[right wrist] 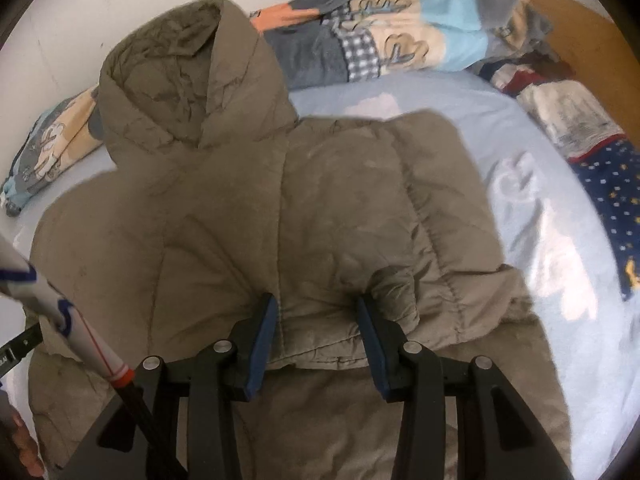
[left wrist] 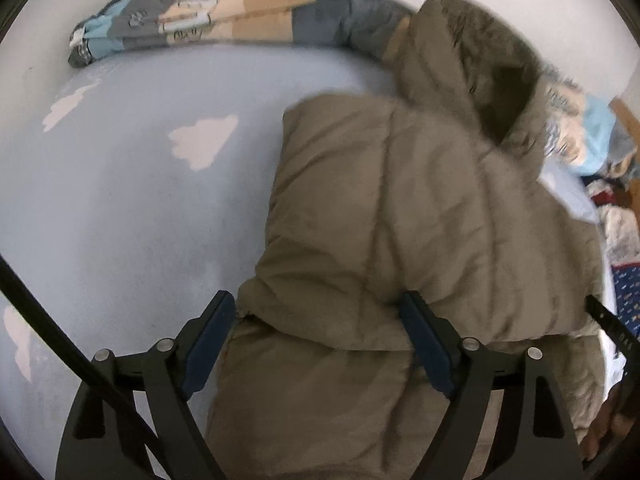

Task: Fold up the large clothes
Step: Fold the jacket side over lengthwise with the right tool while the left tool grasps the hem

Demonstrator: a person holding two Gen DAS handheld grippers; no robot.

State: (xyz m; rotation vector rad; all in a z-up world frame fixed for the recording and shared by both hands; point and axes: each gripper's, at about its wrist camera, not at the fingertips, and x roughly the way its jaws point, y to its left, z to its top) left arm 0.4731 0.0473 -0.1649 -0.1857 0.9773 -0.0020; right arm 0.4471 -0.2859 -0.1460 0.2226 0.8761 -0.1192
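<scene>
A large olive-brown padded hooded jacket (left wrist: 420, 208) lies on a light blue bed sheet (left wrist: 140, 220); it also shows in the right wrist view (right wrist: 280, 208), hood (right wrist: 188, 68) at the far end. My left gripper (left wrist: 320, 320) is open, its jaws wide apart astride the folded-over lower edge of the jacket. My right gripper (right wrist: 316, 312) is open too, jaws either side of a bunched fold of the jacket's near edge. The jacket's lower part is folded up over its body.
A rolled patterned blanket (left wrist: 200, 16) lies along the white wall behind the jacket (right wrist: 400, 36). Folded clothes (right wrist: 572, 120) and a navy dotted cloth (right wrist: 616, 208) lie at the right edge by a wooden bed frame (right wrist: 580, 28). The sheet has white cloud prints (left wrist: 200, 140).
</scene>
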